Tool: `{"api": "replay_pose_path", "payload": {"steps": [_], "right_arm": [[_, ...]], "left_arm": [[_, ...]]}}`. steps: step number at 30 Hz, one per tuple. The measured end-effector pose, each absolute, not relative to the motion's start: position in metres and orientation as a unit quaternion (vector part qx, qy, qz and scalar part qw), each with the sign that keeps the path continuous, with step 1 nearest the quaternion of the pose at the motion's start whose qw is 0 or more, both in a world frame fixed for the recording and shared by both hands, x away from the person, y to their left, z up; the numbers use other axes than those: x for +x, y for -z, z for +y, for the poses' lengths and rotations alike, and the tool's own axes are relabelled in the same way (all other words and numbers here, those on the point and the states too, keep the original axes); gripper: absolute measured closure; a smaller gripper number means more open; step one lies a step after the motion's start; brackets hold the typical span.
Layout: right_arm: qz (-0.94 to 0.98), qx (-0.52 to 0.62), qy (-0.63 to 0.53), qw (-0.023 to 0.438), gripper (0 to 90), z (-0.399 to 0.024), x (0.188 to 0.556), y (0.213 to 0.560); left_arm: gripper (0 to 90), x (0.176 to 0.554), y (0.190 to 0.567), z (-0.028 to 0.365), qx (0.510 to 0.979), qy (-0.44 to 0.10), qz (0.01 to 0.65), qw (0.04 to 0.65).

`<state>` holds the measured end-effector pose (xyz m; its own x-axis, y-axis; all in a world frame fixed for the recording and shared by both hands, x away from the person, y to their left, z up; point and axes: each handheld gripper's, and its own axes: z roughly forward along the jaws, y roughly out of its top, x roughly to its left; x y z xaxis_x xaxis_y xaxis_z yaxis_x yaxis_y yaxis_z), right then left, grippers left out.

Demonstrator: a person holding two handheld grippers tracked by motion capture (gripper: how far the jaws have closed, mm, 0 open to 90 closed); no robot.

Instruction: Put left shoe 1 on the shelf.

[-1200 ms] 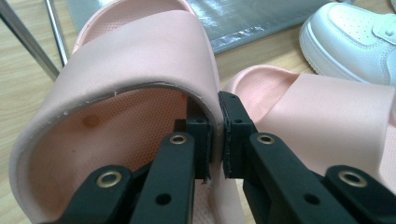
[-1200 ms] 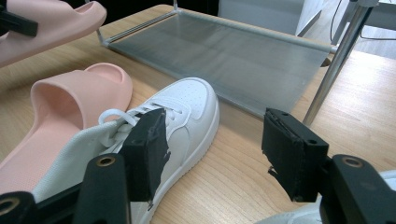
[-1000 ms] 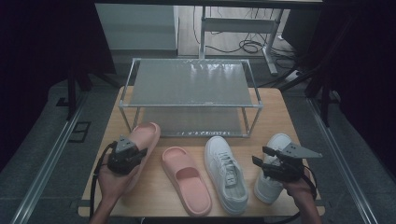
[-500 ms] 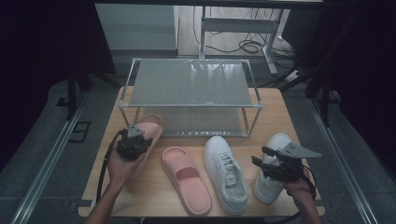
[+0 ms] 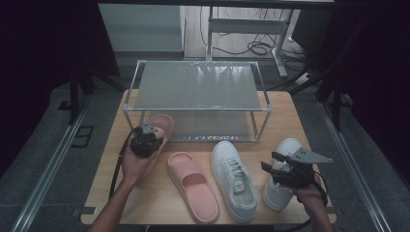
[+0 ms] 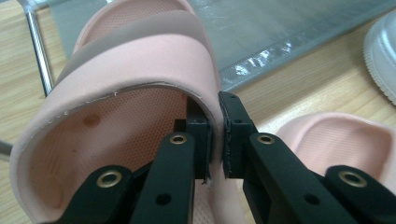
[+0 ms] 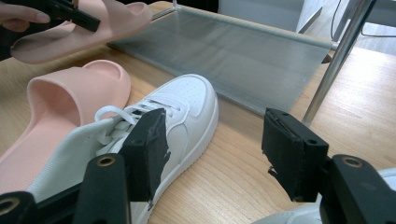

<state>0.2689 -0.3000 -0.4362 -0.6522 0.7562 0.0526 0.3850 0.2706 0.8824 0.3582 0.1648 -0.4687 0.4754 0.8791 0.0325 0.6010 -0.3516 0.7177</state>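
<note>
The left gripper (image 6: 214, 135) has its jaws pinched on the strap edge of a pink slipper (image 5: 157, 129), held at the rack's (image 5: 198, 110) lower shelf front. Soft, light foam — the strap likely flexes, so that edge suits. The right gripper (image 7: 212, 154) hangs wide, holding nothing, over the counter (image 7: 233, 172).

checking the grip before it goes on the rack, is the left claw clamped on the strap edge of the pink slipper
Yes, in the left gripper view the left claw has its two black jaws pressed on either side of the pink slipper strap edge.
</note>
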Motion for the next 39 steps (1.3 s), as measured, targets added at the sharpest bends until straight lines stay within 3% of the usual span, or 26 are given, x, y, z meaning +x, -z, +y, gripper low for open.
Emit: {"api": "replay_pose_path", "payload": {"steps": [35,39], "right_arm": [[0.772,0.371,-0.478,0.194,40.8,-0.302,0.269,0.437],[0.772,0.371,-0.478,0.194,40.8,-0.302,0.270,0.437]], "left_arm": [[84.0,0.402,0.489,0.137,0.804,-0.216,0.464,0.301],[76.6,0.402,0.491,0.138,0.808,-0.212,0.463,0.296]]}}
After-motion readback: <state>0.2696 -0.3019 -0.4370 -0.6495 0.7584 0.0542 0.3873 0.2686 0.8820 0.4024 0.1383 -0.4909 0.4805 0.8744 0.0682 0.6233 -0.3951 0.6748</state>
